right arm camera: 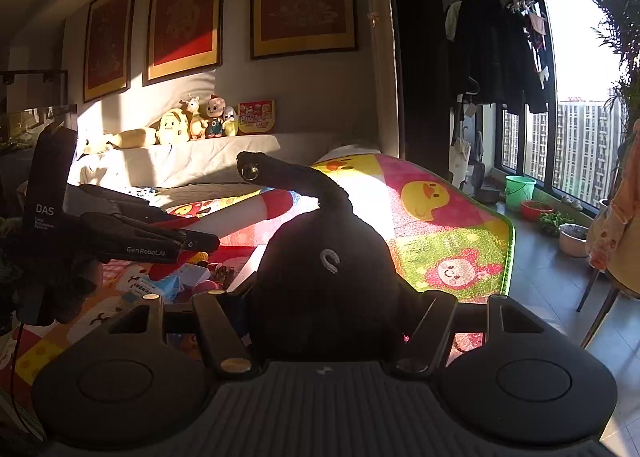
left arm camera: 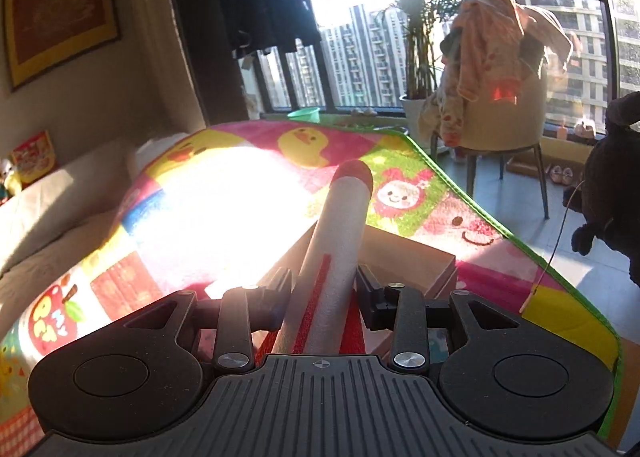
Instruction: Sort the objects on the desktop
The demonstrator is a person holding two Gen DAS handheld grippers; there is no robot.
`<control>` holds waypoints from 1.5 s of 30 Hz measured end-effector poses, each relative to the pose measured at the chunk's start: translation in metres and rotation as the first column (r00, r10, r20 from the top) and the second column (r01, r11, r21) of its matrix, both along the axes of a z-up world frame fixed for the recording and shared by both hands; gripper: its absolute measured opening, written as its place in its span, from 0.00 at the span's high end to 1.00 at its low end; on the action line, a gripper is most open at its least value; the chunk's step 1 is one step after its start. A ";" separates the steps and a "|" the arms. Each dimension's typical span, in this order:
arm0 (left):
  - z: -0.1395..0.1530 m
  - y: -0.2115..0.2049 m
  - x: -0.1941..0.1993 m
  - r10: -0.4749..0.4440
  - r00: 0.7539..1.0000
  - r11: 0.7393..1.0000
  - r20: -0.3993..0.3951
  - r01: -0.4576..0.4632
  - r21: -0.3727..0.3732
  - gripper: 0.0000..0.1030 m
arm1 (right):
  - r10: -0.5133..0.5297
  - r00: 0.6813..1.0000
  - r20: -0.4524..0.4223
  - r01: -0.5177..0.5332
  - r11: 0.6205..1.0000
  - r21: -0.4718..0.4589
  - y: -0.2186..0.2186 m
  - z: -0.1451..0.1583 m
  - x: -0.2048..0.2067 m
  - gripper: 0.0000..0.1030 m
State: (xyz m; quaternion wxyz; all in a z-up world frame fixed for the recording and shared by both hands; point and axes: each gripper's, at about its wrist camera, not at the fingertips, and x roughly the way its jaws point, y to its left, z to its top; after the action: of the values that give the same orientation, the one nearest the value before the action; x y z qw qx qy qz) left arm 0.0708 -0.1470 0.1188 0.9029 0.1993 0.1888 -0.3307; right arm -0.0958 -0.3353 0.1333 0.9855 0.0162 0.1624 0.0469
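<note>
Right up against the left lens sat the left claw point(left arm camera: 324, 289), its two fingers pinched in on a foam rocket point(left arm camera: 340, 241), white in the body with a red nose and red fins. The rocket stuck out forward and up, held clear above a cardboard box point(left arm camera: 416, 261) that lay on the bright cartoon mat point(left arm camera: 400, 161) covering the counter. Sun glare washed out the middle of that mat, so whatever lay there could not be made out.

Over on the other side, the right claw point(right arm camera: 328, 297) was clamped on a black plush toy point(right arm camera: 324, 249), a dark lump with a long curved neck and a shiny eye; it filled the gap between the fingers completely. That view also caught the left claw side-on at the left, rocket slanting up from its tip, above a small heap of toys and packets point(right arm camera: 176, 281) on the mat.

So both claws were loaded and lifted: by my reading, this was the carry stage, each object picked and neither yet put down. The box sat just beneath the rocket and looked the likely drop spot. The next move would call for lowering the rocket over the opening, tipping its long body flat enough to fit, then easing the fingers apart. The plush, soft and bulky, would need its own clear spot.
</note>
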 end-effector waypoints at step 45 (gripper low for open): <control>-0.091 0.196 -0.037 0.350 0.887 0.879 -0.300 -0.422 -0.222 0.03 | -0.028 0.974 -0.226 0.051 0.994 0.098 0.080 -0.041 0.245 0.24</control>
State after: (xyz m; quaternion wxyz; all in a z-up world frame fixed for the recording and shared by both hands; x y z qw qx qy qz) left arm 0.0336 0.0490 0.0274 0.9386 -0.0165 0.2886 -0.1884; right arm 0.1496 -0.2557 0.0926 0.9594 0.0753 0.2698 0.0335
